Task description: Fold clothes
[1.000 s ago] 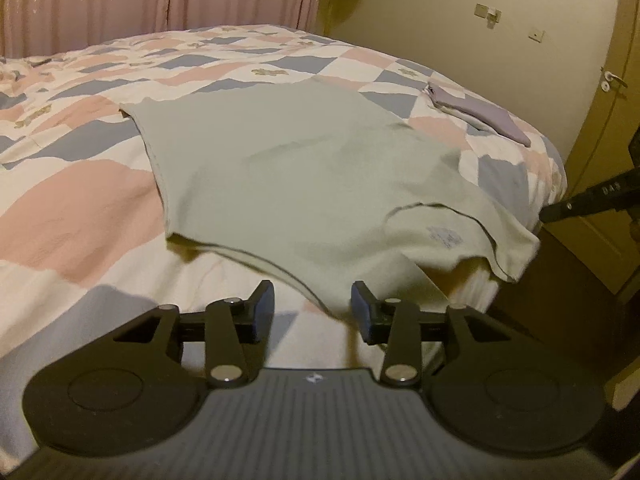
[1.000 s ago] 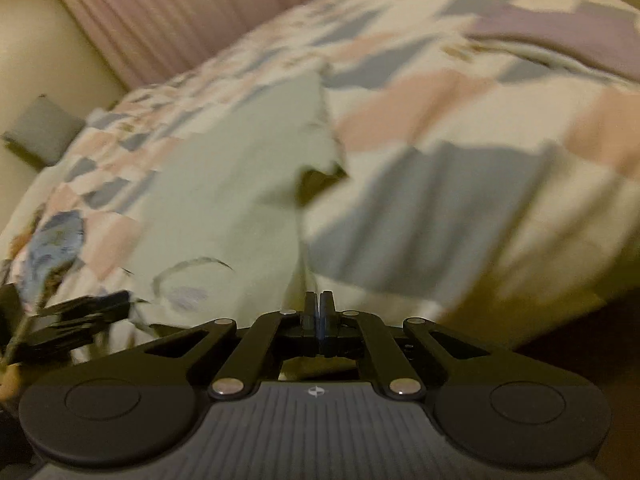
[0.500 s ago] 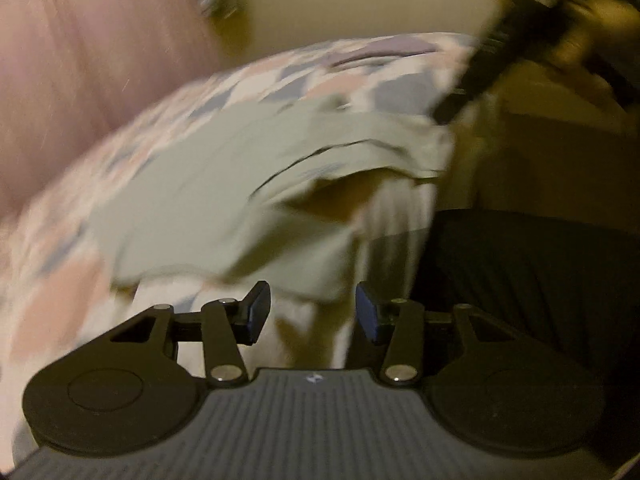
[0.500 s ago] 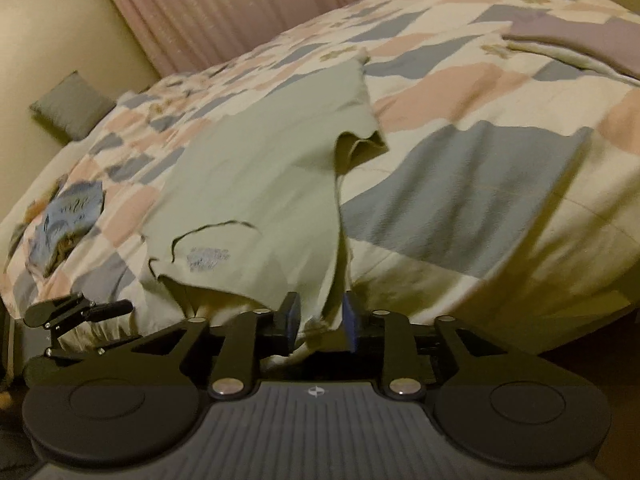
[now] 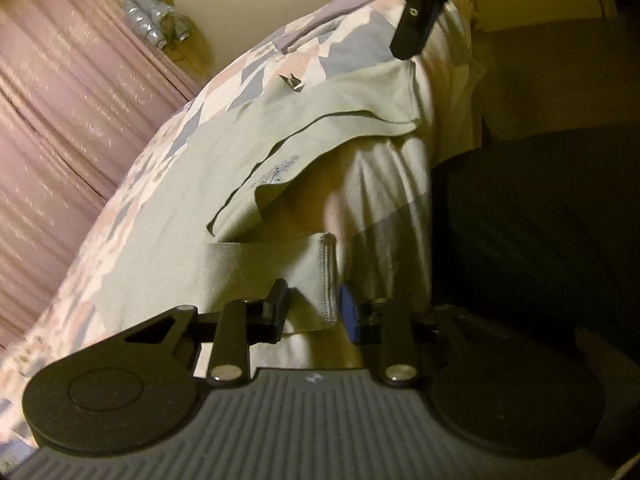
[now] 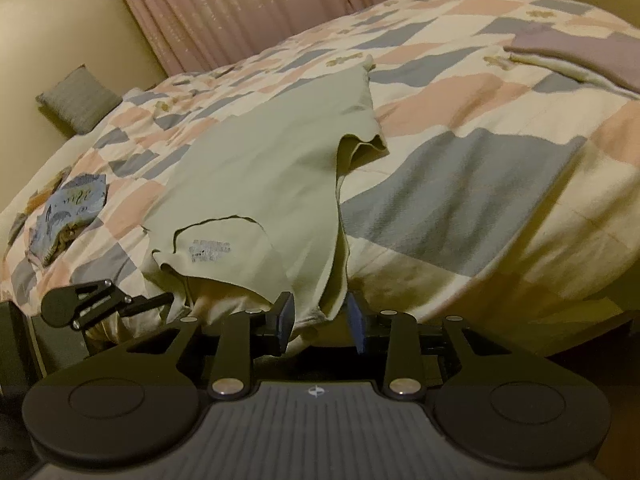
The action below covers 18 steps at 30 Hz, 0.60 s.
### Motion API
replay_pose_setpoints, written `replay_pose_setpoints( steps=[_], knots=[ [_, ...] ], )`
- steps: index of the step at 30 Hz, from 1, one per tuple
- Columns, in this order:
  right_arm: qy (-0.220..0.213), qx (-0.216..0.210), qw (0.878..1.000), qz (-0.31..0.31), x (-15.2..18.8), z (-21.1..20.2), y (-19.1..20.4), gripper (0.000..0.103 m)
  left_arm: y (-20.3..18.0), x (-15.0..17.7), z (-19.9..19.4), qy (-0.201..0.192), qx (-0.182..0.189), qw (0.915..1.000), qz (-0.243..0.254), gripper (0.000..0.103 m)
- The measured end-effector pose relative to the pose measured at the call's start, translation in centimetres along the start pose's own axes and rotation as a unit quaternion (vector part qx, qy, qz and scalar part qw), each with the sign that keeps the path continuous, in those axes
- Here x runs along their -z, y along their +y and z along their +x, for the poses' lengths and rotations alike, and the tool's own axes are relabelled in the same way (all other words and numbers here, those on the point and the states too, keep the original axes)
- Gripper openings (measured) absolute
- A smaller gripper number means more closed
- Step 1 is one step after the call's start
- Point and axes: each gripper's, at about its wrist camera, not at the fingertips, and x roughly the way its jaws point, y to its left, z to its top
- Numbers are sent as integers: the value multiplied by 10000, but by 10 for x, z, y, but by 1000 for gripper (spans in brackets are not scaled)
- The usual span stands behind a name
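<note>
You're working in a bedroom of a home. A bed fills most of both views, covered with a patchwork quilt in pink, grey-blue and cream blocks. Behind it hangs a long pink pleated curtain, and the walls are plain cream under warm, dim light. A small grey cushion sits at the bed's far corner against the wall. Clothes lie about on the quilt: a pale green shirt spread out, a blue printed garment near the edge, and folded mauve fabric further off.
</note>
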Motion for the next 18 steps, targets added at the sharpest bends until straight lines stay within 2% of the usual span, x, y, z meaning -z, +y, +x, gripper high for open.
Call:
replay_pose_setpoints(
  steps=[3,6,9,14,15,16,18],
  knots=[
    [17,82,9995,-317,1,1,6,36,0,0,2,21,24,10000,-1,20],
    [38,62,9986,-533,2,3,11,38,5,3,-4,32,54,9999,-157,11],
    [-4,100,9967,-801,4,1,16,43,11,9,-6,33,72,9998,-173,11],
    [18,91,9957,-923,5,3,16,43,6,2,0,21,70,10000,38,10],
    [19,94,9951,-979,5,4,18,43,6,1,0,19,120,9999,17,9],
    [33,101,9939,-1101,6,5,20,43,7,-1,0,16,185,9998,-21,3],
    [61,115,9908,-1345,7,6,24,43,19,-2,-5,-9,429,9987,-262,1]
  ],
)
